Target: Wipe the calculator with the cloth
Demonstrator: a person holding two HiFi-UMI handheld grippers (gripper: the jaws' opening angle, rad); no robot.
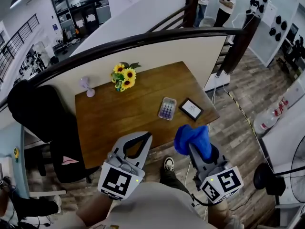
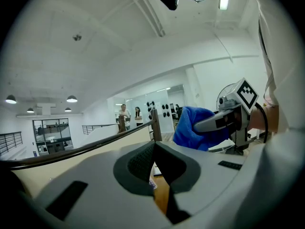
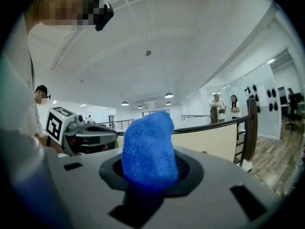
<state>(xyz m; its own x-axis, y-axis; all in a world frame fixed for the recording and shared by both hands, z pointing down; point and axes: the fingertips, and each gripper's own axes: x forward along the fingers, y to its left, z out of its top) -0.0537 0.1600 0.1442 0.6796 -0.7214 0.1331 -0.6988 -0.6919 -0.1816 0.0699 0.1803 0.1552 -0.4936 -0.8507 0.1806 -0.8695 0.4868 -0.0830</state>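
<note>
A small vase (image 1: 117,87) far left holds yellow sunflowers (image 1: 125,77). The pale rectangular calculator (image 1: 167,108) lies flat. The right gripper (image 1: 198,151) grasps a fluffy blue cloth (image 1: 192,137); the left gripper (image 1: 145,136) is clenched, empty.

Table: in front of you stands a brown wooden table (image 1: 109,123) with plain grain showing.
Railing: behind it a dark curved handrail (image 1: 143,39) runs above a cream panel (image 1: 190,51) and meets a dark post (image 1: 240,44).
Floor: grey-brown wood planks (image 1: 248,94) lie to your right.
Seating: a black chair (image 1: 38,111) sits at the table's left edge.
Decor: sunflowers (image 1: 124,77) stand at the table's far edge, with a small lilac fan (image 1: 87,86) near them.
Ceiling: white overhead, with round lamps (image 2: 71,99) and a strip light (image 2: 224,3) lit.
Beyond: past the rail you see glass-fronted rooms (image 1: 81,11), and two people (image 1: 228,1) standing at the stair top.
Wall: white on your right, with dark round items (image 1: 276,25) hung on it.
</note>
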